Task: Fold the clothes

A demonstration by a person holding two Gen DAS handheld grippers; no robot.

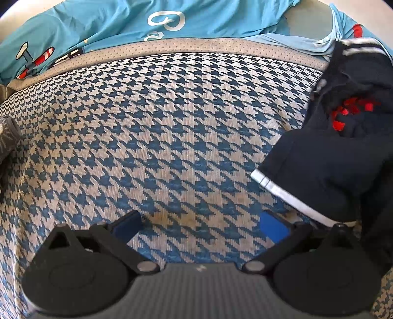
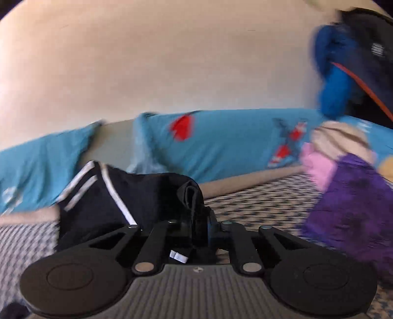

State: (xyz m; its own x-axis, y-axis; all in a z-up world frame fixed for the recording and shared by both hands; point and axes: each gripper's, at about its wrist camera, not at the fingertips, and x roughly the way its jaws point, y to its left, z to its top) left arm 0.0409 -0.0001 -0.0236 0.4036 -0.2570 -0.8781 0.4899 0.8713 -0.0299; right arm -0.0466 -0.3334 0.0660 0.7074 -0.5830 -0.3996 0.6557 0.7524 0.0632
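Underfoot of everything, a woven bedcover in blue-and-cream houndstooth (image 1: pixel 172 127), ribbed in texture, edged by a beige dotted border band (image 1: pixel 196 49). Beyond the band, a smooth turquoise sheet with cartoon prints in red and white (image 1: pixel 98 22), rumpled into soft folds; behind it, in the right wrist view, a plain cream wall (image 2: pixel 159 68). At the right of that view, a heap of soft fabrics in purple, pink and beige (image 2: pixel 343 196), blurred, with something bright blue and dark above it, too smeared to identify. Lying bunched on the bedcover, at the right edge of the left wrist view, a dark navy garment with white stripe trim and red markings (image 1: pixel 331 152). Left gripper (image 1: pixel 200 227) hovering over bare bedcover, blue-padded fingers (image 1: pixel 272 225) spread wide, nothing between them. Right gripper (image 2: pixel 200 228) clamped tight on a thick rolled fold of the navy garment (image 2: pixel 152 196), striped edge draped to the left, a small white label visible below.
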